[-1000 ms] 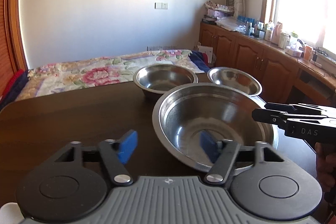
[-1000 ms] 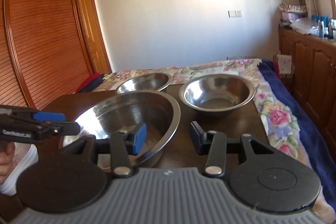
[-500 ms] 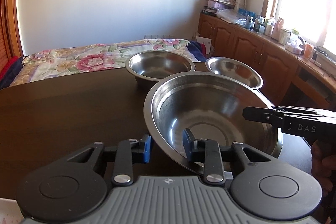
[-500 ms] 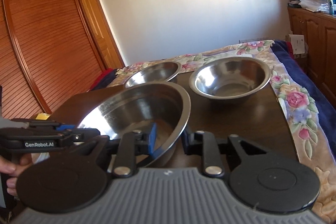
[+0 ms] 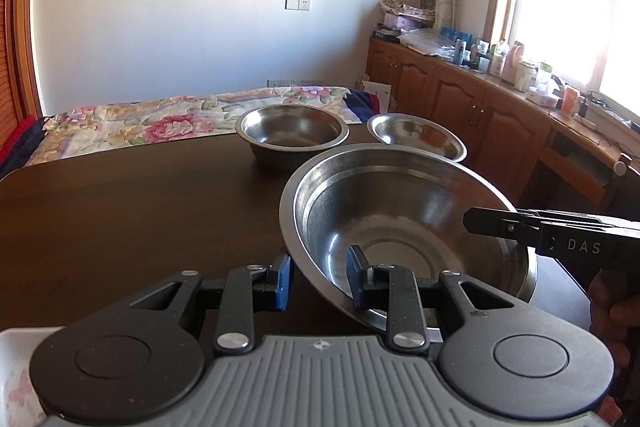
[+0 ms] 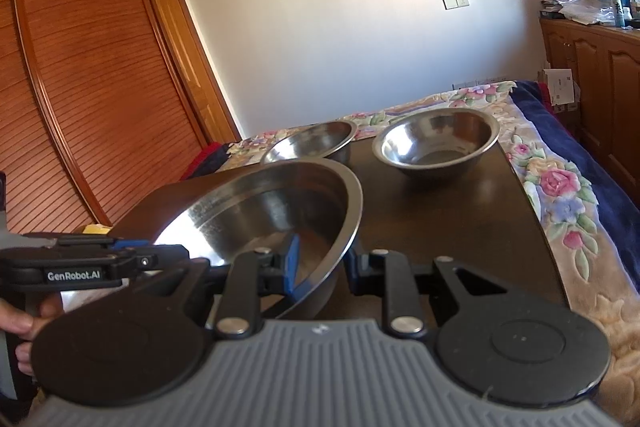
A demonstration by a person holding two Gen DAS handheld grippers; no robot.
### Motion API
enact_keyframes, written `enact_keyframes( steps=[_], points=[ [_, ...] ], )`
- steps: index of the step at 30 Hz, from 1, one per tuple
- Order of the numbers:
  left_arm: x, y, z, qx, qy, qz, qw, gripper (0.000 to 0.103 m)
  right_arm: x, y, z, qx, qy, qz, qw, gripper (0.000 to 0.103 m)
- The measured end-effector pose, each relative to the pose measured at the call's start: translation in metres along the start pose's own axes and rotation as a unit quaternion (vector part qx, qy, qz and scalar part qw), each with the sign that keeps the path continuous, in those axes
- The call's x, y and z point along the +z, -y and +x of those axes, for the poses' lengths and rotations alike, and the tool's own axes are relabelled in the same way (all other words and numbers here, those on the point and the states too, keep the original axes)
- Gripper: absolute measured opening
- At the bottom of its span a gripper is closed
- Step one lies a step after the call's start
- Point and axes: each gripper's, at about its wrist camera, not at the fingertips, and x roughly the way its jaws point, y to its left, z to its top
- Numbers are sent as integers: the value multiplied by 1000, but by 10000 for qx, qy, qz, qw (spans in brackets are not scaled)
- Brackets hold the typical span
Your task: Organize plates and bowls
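A large steel bowl [image 5: 404, 211] sits nearest on the dark table [image 5: 120, 211]. My left gripper [image 5: 319, 281] is shut on its near-left rim, one blue pad outside the wall and one inside. My right gripper [image 6: 322, 266] is shut on the opposite rim of the same large bowl [image 6: 276, 203], which is tilted and looks raised off the wood. Each gripper shows in the other's view, the right gripper [image 5: 520, 227] at the far rim and the left gripper [image 6: 104, 263] at the left. Behind stand a deeper steel bowl [image 5: 292, 131] and a smaller steel bowl [image 5: 416, 139].
The two smaller bowls [image 6: 312, 143] [image 6: 436, 143] stand near the table's far edge, with a floral bed cover [image 5: 160, 123] beyond. Wooden cabinets [image 5: 480, 115] run along the right. A white flowered object [image 5: 12, 371] lies at the near left corner. A hand [image 6: 20, 323] holds the left gripper.
Both grippers went from open to shut on the large bowl's rim. The bowl has since risen and tilted, and both cameras have risen with it.
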Motion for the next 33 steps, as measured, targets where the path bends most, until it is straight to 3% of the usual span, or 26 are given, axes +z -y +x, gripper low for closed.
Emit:
enact_keyframes(
  steps=[17, 33],
  points=[
    [-41, 0, -36, -60, 92, 61, 9999, 31, -33, -27, -19, -179, 25, -29, 9998, 26],
    [-58, -5, -49, 31, 94, 60, 9999, 31, -51, -40, -29, -141, 16, -21, 9999, 27]
  ],
)
